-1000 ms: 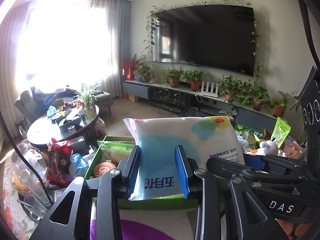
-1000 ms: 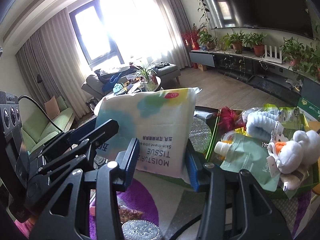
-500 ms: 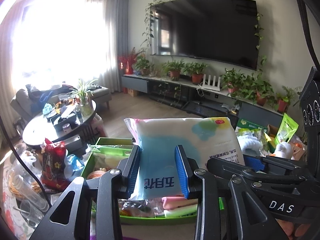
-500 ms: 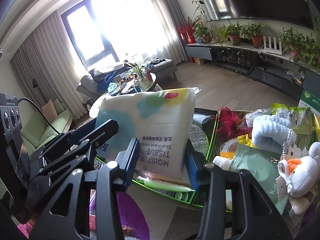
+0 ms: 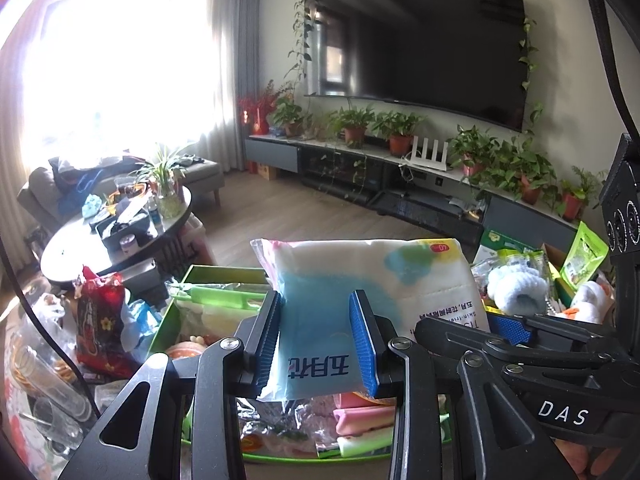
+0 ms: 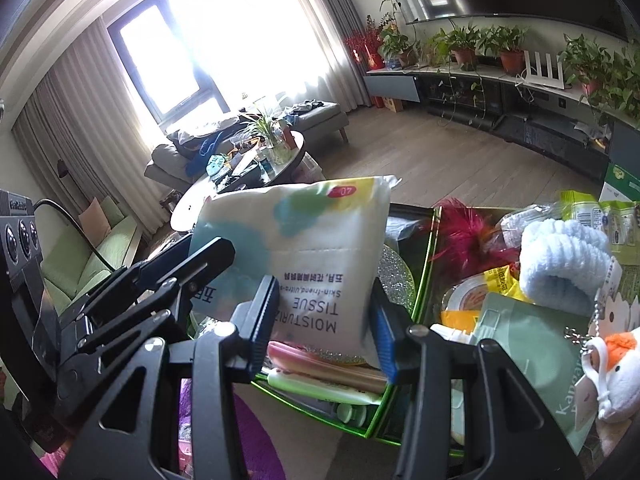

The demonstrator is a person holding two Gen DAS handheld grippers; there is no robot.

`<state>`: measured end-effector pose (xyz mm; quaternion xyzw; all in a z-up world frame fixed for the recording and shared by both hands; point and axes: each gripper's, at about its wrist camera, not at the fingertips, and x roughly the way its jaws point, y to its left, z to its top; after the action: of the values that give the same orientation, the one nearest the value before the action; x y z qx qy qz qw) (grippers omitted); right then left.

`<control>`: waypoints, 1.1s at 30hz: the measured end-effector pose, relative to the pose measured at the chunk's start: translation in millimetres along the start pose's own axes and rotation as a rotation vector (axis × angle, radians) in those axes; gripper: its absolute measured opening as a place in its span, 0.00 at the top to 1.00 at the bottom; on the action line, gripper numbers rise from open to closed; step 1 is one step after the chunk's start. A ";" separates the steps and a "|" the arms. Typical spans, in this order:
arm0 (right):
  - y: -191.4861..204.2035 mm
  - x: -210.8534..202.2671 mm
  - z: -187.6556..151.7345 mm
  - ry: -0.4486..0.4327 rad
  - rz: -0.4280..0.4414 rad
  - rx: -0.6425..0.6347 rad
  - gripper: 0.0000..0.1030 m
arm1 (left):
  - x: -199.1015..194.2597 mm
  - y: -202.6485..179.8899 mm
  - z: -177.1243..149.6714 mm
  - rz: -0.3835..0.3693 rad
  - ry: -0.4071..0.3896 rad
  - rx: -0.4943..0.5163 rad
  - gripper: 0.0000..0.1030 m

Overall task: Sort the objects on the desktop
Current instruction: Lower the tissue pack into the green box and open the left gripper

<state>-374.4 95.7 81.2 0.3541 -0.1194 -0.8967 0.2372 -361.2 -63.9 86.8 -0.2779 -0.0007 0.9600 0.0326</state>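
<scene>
Both grippers share one load here — a soft tissue pack (image 5: 360, 280), white with a blue patch and upside-down print, held up in the air between them. The left gripper (image 5: 316, 336) pinches the pack's blue lower corner, its blue-padded fingers (image 5: 362, 344) pressing in from either side. The right gripper (image 6: 320, 320) clamps the other lower corner, fingers (image 6: 264, 312) set on both sides of the "MOISTURIZ… TISSUE" lettering, and in the left wrist view its black frame reaches in just beside the left one. The pack hangs above a green tray (image 6: 320, 412) already crowded with a pink case (image 6: 320, 364) and a pale green tube (image 6: 320, 390). In the neighbouring compartment to the right lie a fluffy light-blue roll (image 6: 560, 264), a grey-green pouch (image 6: 532, 360) and a white plush duck (image 6: 616, 376). On the left wrist view a red snack bag (image 5: 100, 320) stands just left of the tray.
</scene>
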 end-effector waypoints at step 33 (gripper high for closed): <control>-16.0 24.2 -2.1 0.026 -0.102 0.050 0.50 | 46.4 3.6 -13.1 -0.005 0.065 0.011 0.67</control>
<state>-393.8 97.0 59.6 0.3770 -0.1206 -0.8998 0.1837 -393.6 -64.8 50.9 -0.3088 0.0051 0.9504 0.0366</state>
